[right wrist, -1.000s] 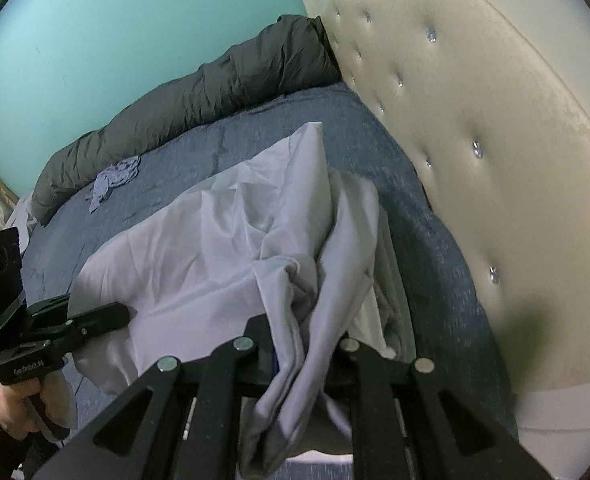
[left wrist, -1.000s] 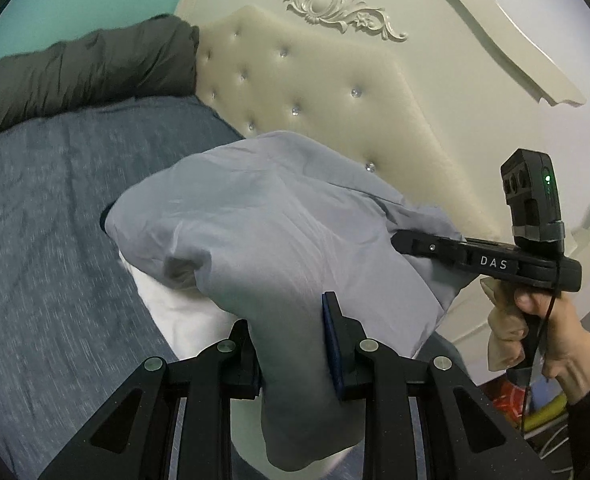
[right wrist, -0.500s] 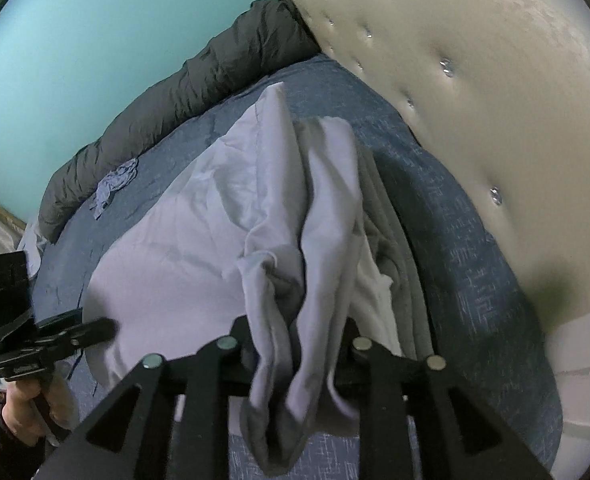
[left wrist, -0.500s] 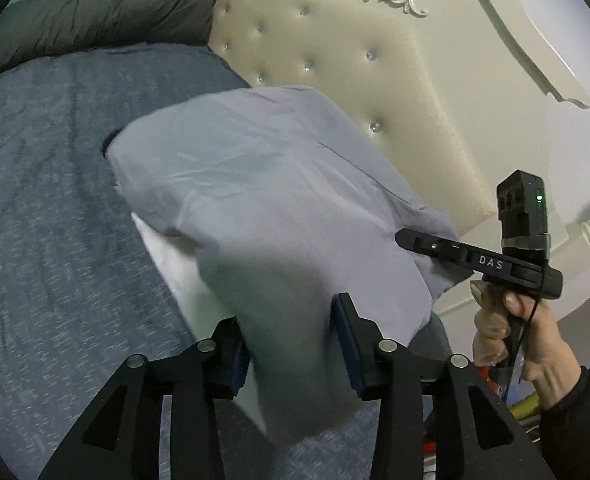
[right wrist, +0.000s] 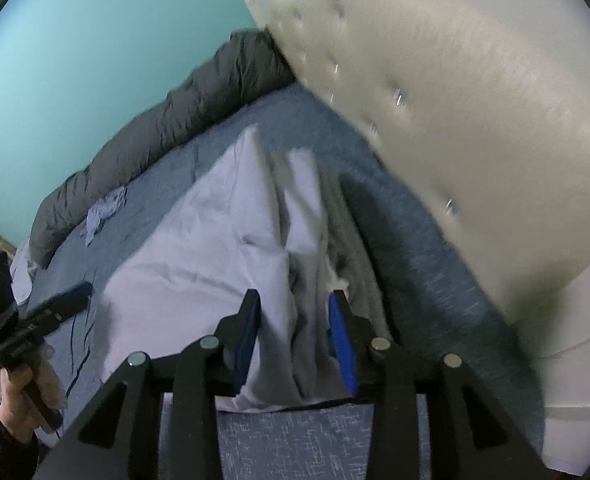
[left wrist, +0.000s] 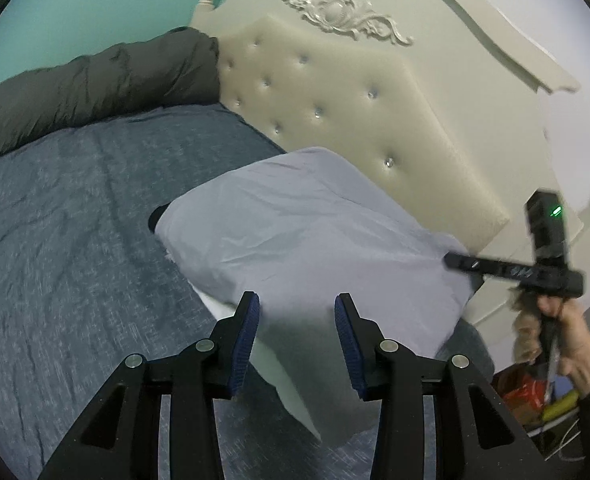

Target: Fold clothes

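Observation:
A pale lilac garment [left wrist: 315,240] lies folded over a stack of clothes on the blue bed cover [left wrist: 75,220], close to the headboard. My left gripper [left wrist: 297,312] is open, and the garment's near corner lies loose between its blue pads. In the right wrist view, bunched folds of the same garment [right wrist: 199,264] sit between the pads of my right gripper [right wrist: 295,312], whose jaws are opening and do not press the cloth. The right gripper [left wrist: 455,261] also shows at the garment's far edge, and the left gripper [right wrist: 80,292] at the left, each held in a hand.
A cream tufted headboard [left wrist: 355,120] rises right behind the stack. A dark grey duvet [left wrist: 95,80] is rolled along the teal wall. A small crumpled cloth [right wrist: 105,210] lies on the cover. Grey clothing [right wrist: 359,240] lies beside the garment. Red and yellow clutter [left wrist: 527,392] sits off the bed.
Both grippers had the lilac cloth pinched; their jaws have since spread and the cloth has settled flatter on the stack. The right gripper has shifted and rolled.

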A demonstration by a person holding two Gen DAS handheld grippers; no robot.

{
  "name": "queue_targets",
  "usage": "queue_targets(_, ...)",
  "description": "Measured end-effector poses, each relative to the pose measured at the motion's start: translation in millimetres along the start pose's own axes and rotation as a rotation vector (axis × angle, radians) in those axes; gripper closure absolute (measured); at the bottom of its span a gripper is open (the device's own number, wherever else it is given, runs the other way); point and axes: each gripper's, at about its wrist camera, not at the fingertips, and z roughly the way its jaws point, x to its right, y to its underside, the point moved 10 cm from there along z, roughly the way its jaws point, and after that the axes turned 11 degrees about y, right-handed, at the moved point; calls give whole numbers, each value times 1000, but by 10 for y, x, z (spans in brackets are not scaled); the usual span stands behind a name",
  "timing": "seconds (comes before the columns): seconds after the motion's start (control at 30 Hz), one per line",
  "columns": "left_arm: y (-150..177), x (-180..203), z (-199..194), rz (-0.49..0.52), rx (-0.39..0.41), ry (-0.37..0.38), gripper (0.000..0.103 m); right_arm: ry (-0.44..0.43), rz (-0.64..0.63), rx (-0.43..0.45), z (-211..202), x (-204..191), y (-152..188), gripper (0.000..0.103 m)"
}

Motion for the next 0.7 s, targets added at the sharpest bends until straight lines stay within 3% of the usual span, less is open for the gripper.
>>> queue_targets(0.13, -30, 67, 93, 33, -16, -6, 60, 0, -44, 106, -269, -169, -235, 69)
queue_targets(0.17, -37, 86, 107, 41, -17, -6, 60, -15, -67, 116, -297, -281, -277, 71)
queue_targets(0.2, -44, 96, 115, 41, -17, -5, 60, -31, -91, 124, -318, -402, -314, 79)
queue_targets(0.33, -69, 126, 122, 39, -16, -11, 60, -27, -175, 92, -127, -700, -283, 93)
queue_targets(0.4, -74, 133, 132, 46, -21, -16, 60, -7, -212, 64, 32, -802, -237, 94)
queue_targets(0.53, 31, 67, 273, 47, -67, -31, 60, 69, -207, 16, 350, -605, -68, 102)
queue_targets(0.7, 206, 47, 432, 54, -97, -23, 60, 90, -168, -15, 589, -343, 173, 103)
